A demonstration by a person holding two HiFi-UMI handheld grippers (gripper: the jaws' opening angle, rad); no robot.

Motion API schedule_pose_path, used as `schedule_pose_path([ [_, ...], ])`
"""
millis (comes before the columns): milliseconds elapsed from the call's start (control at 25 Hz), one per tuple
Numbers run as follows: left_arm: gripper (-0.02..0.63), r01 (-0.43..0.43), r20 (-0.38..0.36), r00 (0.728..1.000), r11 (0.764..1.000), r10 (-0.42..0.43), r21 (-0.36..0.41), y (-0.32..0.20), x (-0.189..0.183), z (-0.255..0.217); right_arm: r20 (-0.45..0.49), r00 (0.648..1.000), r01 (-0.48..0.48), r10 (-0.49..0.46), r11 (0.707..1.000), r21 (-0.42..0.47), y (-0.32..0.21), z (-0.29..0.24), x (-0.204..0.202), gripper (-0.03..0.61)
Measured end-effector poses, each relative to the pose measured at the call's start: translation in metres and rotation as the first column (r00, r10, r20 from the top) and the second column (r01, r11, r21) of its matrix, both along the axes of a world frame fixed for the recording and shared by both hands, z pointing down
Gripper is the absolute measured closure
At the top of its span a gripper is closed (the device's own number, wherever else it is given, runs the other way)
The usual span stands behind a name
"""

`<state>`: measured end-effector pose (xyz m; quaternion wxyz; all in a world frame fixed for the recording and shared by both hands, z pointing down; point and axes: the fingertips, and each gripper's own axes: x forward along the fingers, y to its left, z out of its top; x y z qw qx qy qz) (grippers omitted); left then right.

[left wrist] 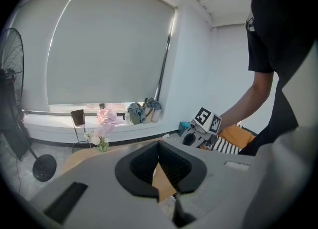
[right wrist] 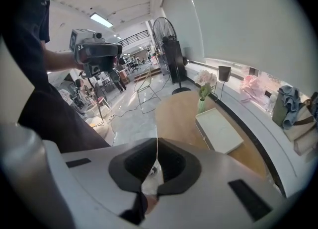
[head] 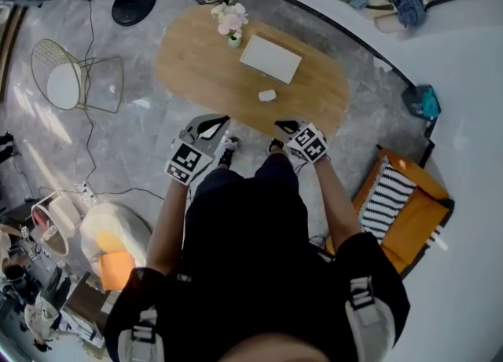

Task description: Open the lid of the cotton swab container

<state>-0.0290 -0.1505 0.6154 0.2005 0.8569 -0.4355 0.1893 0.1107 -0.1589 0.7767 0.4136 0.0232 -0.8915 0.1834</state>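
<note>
1. Head view: the person stands at the near edge of an oval wooden surface (head: 196, 70). The left hand-held gripper (head: 212, 123) and the right hand-held gripper (head: 283, 126) are both held low just off that edge.
2. Each gripper view shows the jaws pressed together with nothing between them.
3. The task's thing is probably the small white container (head: 267, 95), which sits alone on the wood ahead of the right hand-held gripper and well apart from both. It is too small here to make out the lid or a hinge.
4. Judged step: the approach, with no contact yet.
5. To do it well, both sets of jaws need to part before arrival. One hand-held gripper should pin the body low while the other takes the lid edge, since a light container would likely skid on smooth wood if pried one-handed.
6. A flat white rectangular tray (head: 270, 58) lies just beyond the container, and a small vase of pale pink flowers (head: 232, 23) stands near the tray's corner. A reach that overshoots could nudge either.
7. The route from the near edge to the container looks clear.
8. On the floor are a wire-frame chair (head: 78, 82), a black round fan base (head: 134, 3), loose cables, and an orange cushion with striped cloth (head: 401, 203). None of them lies in the path.
</note>
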Motion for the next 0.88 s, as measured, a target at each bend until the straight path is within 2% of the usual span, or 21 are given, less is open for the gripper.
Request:
schedule_pose_path([
  [280,0.614,0.033,-0.006,0.999,0.999,-0.034,-0.034,-0.004,0.002,0.021,-0.028,0.997,0.065,-0.066,0.998,-0.023,-0.014,0.039,-0.009,0.581],
  [600,0.614,0.077,-0.011,0.997,0.994,-0.078,-0.077,-0.004,0.000,0.047,-0.100,0.995,0.023,-0.026,0.999,-0.036,-0.034,0.106,-0.008,0.581],
  [880,0.614,0.110,-0.021,0.993,0.989,-0.113,-0.102,-0.008,0.001,0.073,-0.140,0.987,0.069,-0.073,0.997,-0.036,-0.049,0.154,-0.017,0.581],
])
